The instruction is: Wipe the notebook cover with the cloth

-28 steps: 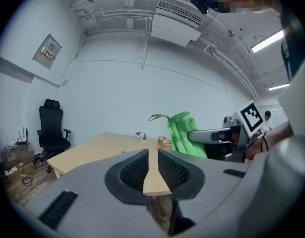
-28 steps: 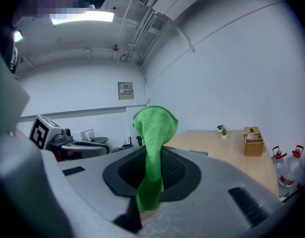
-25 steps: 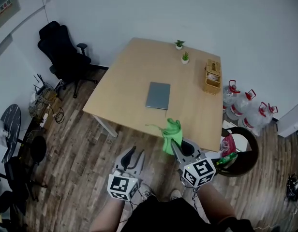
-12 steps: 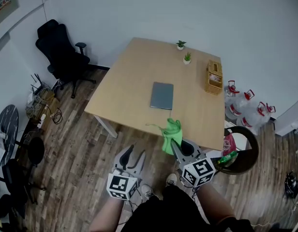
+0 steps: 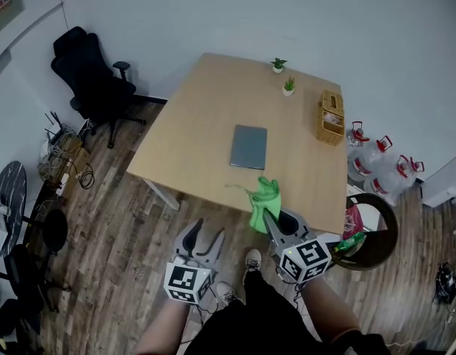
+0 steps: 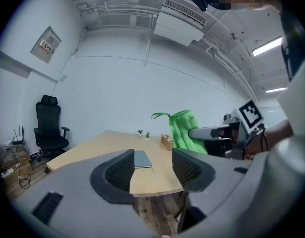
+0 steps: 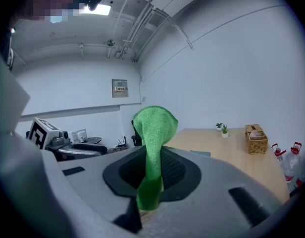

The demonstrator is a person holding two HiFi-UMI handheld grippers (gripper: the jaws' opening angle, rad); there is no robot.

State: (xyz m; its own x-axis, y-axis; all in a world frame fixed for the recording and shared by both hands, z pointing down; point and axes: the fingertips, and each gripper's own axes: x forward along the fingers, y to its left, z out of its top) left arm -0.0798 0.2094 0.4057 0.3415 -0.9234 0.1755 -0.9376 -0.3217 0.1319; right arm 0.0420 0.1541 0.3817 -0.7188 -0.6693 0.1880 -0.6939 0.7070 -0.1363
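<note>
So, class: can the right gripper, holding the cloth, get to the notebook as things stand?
Probably not yet: the right gripper hangs near the table edge, short of the notebook; nothing blocks the way.

We take this for an office, most likely a small meeting room. In the head view a plain light-wood table [image 5: 206,124] stands close to bare white walls. On it lie a closed grey notebook [image 5: 249,146], two small potted plants [image 5: 278,64] and a wicker basket [image 5: 332,117]. At ten o'clock from the table we see a black swivel chair [image 5: 87,72]. At three o'clock large water-cooler bottles [image 5: 383,170] stand on the wood-plank floor [image 5: 117,228], and at nine o'clock lies a tangle of cables [image 5: 65,154]. The left gripper view adds a ceiling-mounted air-conditioning unit [image 6: 179,21], strip lights [image 6: 266,46] and a framed wall notice [image 6: 47,44].
</note>
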